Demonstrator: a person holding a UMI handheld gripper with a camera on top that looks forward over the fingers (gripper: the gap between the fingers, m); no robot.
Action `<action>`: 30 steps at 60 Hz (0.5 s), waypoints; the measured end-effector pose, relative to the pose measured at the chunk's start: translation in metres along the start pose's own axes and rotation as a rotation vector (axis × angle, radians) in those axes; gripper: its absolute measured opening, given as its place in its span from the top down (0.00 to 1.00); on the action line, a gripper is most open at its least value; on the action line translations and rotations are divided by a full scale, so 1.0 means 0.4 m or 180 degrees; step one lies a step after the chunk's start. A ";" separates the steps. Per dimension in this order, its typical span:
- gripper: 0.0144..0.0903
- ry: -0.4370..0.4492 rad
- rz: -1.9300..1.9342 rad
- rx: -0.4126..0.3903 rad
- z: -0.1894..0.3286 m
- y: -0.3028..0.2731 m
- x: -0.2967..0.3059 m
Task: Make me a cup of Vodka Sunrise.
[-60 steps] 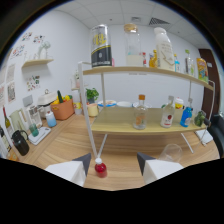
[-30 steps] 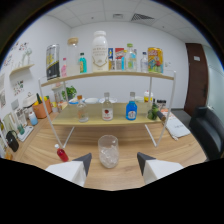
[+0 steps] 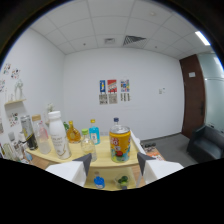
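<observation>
- Right now, a drink is being picked out, so it looks like an early step of making the Vodka Sunrise.
- No bottle is held yet, and no pouring can be seen.
- The gripper (image 3: pixel 113 167) is held up high, level with the top shelf (image 3: pixel 102 159).
- Its two fingers are spread wide apart, with nothing gripped and nothing touched.
- Just ahead of the fingers, on the shelf, a yellow bottle (image 3: pixel 119 141) with a blue cap is stood upright. It could be orange juice, but the label cannot be read.
- It is seen in the gap between the fingers, a bit toward the right one, and it rests on the shelf by itself.
- A small clear bottle (image 3: pixel 88 145) and a blue bottle (image 3: pixel 94 132) are stood beside it, a little further left.
- A tall white bottle (image 3: pixel 58 135) and an amber bottle (image 3: pixel 73 132) are stood further along.
- A dark can (image 3: pixel 28 133) is at the far end.
- The vodka cannot be told apart from the others.
- No cup is seen at this height.
- For the next move, the right bottle should be chosen. The fingers should be pushed forward around its body and closed gently, so that it is not knocked over.
- The bottles are packed close, so a neighbour could be bumped.
</observation>
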 end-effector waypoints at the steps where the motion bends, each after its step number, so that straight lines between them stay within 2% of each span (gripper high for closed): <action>1: 0.07 -0.0002 -0.0012 0.0012 0.012 -0.006 0.004; 18: 0.10 -0.0117 -0.0042 -0.0005 0.202 -0.021 0.037; 24: 0.24 -0.0152 -0.0026 -0.0007 0.236 -0.019 0.038; 28: 0.44 -0.0156 0.0013 -0.0017 0.250 -0.018 0.041; 30: 0.47 -0.0150 0.0030 -0.0021 0.255 -0.017 0.042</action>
